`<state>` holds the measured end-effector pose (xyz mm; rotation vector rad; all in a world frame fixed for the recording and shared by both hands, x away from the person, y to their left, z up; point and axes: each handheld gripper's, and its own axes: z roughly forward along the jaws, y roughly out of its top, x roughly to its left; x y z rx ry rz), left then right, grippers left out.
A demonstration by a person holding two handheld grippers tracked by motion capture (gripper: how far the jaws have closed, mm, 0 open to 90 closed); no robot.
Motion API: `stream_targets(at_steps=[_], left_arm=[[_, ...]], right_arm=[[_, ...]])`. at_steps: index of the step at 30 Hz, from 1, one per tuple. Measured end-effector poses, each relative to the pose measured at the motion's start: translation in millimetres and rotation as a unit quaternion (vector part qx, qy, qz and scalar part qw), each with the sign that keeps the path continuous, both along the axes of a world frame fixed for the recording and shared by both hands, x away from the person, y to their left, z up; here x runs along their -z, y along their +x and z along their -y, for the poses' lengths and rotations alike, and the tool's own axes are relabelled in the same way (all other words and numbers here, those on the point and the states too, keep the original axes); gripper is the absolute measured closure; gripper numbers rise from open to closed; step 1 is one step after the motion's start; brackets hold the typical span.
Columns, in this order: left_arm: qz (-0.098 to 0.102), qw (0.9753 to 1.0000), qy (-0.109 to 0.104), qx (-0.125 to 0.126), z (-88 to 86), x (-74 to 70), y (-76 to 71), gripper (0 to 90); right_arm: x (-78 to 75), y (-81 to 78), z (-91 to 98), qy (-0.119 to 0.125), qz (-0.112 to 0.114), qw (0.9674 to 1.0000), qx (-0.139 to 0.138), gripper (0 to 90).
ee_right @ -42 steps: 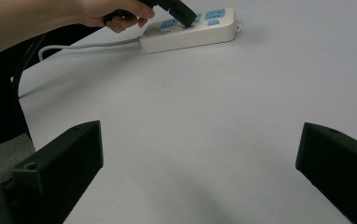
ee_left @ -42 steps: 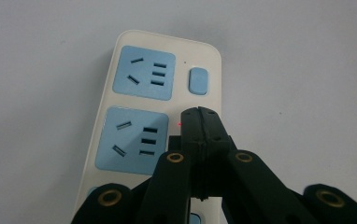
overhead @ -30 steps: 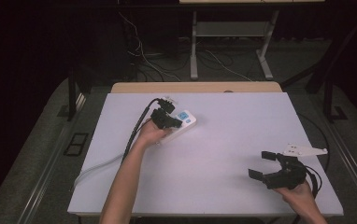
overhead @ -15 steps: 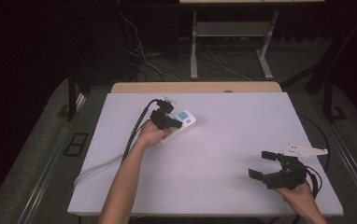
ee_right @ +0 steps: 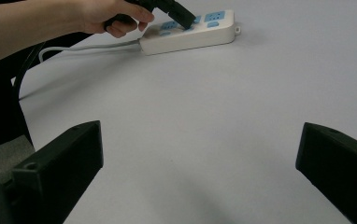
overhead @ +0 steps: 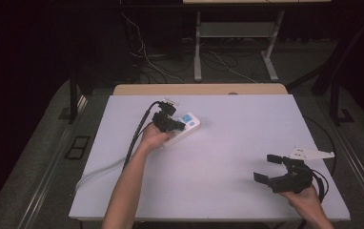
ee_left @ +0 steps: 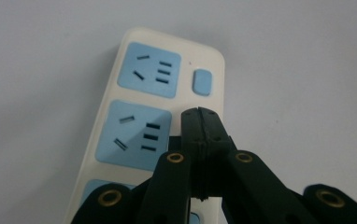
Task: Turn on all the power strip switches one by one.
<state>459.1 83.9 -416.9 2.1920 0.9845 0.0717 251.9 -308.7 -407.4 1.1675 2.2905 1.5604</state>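
Observation:
A white power strip [overhead: 190,122] with blue sockets lies on the white table [overhead: 227,157], left of the middle. My left gripper [overhead: 179,127] is shut with nothing between its jaws. Its joined tips [ee_left: 199,115] point down at the strip [ee_left: 134,130], beside the second socket and just below the blue switch [ee_left: 202,82]; I cannot tell whether they touch it. My right gripper [overhead: 264,168] hovers near the table's front right corner, open and holding nothing. From the right gripper view [ee_right: 200,154] the strip [ee_right: 190,38] and the left gripper [ee_right: 185,17] lie far ahead.
The strip's white cable [overhead: 99,169] runs off the table's left edge. A black gripper cable [overhead: 137,136] trails beside the left forearm. A wooden ledge [overhead: 199,89] borders the table's far side. Beyond it stand a metal frame [overhead: 198,52] and loose floor cables.

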Motion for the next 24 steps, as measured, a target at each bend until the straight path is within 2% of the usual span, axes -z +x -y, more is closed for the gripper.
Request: stream_targets(at_steps=[11,24], left_arm=[[0.006,0.9997,0.016,0.014,5.2,-2.8,2.1,89.5],[0.020,0.9990,0.022,0.034,18.9,-19.0,11.1,89.5]], right_arm=[[0.6,1.1,2.2,0.001,0.001,1.0000,0.001,0.5],[0.7,1.2,2.7,0.001,0.001,1.0000,0.001,0.5]])
